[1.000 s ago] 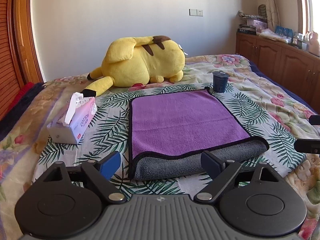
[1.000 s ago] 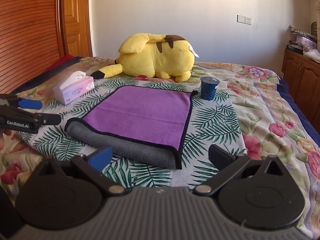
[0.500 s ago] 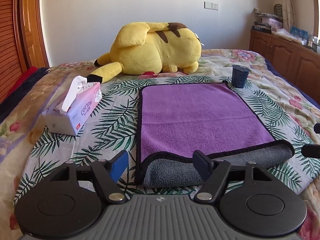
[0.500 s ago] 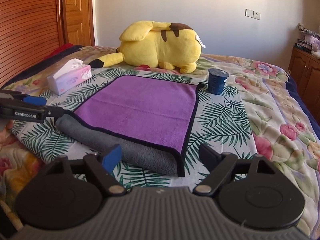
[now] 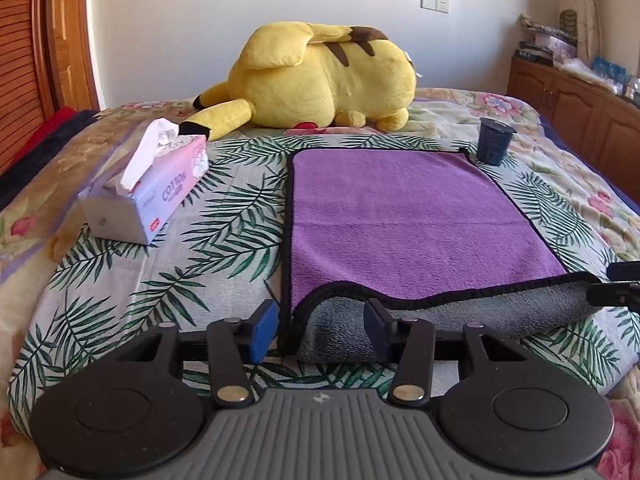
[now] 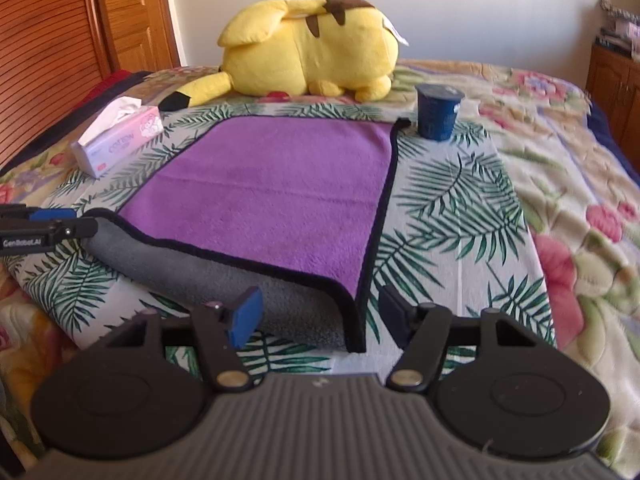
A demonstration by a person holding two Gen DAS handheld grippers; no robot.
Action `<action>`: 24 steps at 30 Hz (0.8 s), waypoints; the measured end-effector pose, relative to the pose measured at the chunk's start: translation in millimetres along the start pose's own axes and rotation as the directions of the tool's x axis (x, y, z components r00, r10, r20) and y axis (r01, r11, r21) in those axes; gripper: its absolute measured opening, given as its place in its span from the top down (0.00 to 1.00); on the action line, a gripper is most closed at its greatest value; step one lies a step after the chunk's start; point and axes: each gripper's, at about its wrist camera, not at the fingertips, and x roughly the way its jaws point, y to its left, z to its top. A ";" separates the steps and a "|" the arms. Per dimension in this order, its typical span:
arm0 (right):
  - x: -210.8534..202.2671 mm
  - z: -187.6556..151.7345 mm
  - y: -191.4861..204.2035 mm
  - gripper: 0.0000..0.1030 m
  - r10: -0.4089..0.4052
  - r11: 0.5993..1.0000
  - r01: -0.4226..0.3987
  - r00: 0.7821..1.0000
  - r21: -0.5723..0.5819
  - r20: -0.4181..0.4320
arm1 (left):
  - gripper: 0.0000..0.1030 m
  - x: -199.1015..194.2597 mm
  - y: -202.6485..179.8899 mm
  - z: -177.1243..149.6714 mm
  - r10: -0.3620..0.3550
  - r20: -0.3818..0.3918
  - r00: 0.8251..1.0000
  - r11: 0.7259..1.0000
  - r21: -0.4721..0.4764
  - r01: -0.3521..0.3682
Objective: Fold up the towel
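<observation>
A purple towel (image 5: pixel 400 216) with a black hem lies flat on the bed; its near edge is turned over and shows the grey underside (image 5: pixel 460 312). My left gripper (image 5: pixel 320 328) is open, its fingers straddling the near left corner of the fold. In the right wrist view the towel (image 6: pixel 272 184) lies ahead, and my right gripper (image 6: pixel 320 316) is open around the near right corner of the grey fold (image 6: pixel 300 304). Each gripper shows at the other view's edge: the right one (image 5: pixel 616 288) and the left one (image 6: pixel 40 228).
A yellow plush toy (image 5: pixel 320 76) lies beyond the towel. A pink tissue box (image 5: pixel 148 192) sits left of it, a dark blue cup (image 5: pixel 495 140) at its far right corner. Wooden cabinets (image 5: pixel 580 108) stand to the right, a wooden door (image 6: pixel 52 40) to the left.
Both grippers have moved forward and down to the towel's near folded edge, each now straddling a corner. The jaws have narrowed a little but stay open.
</observation>
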 end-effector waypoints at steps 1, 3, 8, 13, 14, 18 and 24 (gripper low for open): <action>1.1 -0.5 -1.3 0.38 0.002 1.000 -0.002 1.000 0.006 -0.007 | 0.77 -0.4 -1.5 -0.4 0.000 0.003 1.000 1.000 0.011 0.000; 4.4 -1.0 -3.5 0.38 0.003 1.000 -0.003 1.000 0.016 -0.024 | 0.84 -1.3 -2.6 -0.6 -0.004 0.008 1.000 1.000 0.018 0.003; 9.3 1.8 -6.3 0.40 0.008 1.000 -0.008 0.998 0.014 -0.057 | 0.97 -2.2 -0.1 -0.5 -0.007 0.014 1.000 1.000 0.008 0.006; 8.3 5.7 -5.2 0.52 0.025 1.000 -0.025 0.997 0.005 -0.066 | 1.00 -2.7 2.6 -0.7 -0.016 0.013 1.000 1.000 -0.005 0.016; 7.6 6.0 -4.4 0.56 0.028 1.000 -0.028 0.997 -0.001 -0.067 | 1.00 -2.4 2.8 -0.7 -0.015 0.011 1.000 1.000 -0.004 0.016; 5.0 6.0 -2.3 0.62 0.034 0.999 -0.036 0.997 -0.016 -0.071 | 1.00 0.1 3.0 -1.8 -0.006 -0.002 1.000 1.000 0.001 0.006; 3.9 4.7 -0.7 0.64 0.038 0.999 -0.040 0.996 -0.031 -0.082 | 1.00 2.0 4.1 -2.8 0.005 0.002 1.000 1.000 -0.002 -0.005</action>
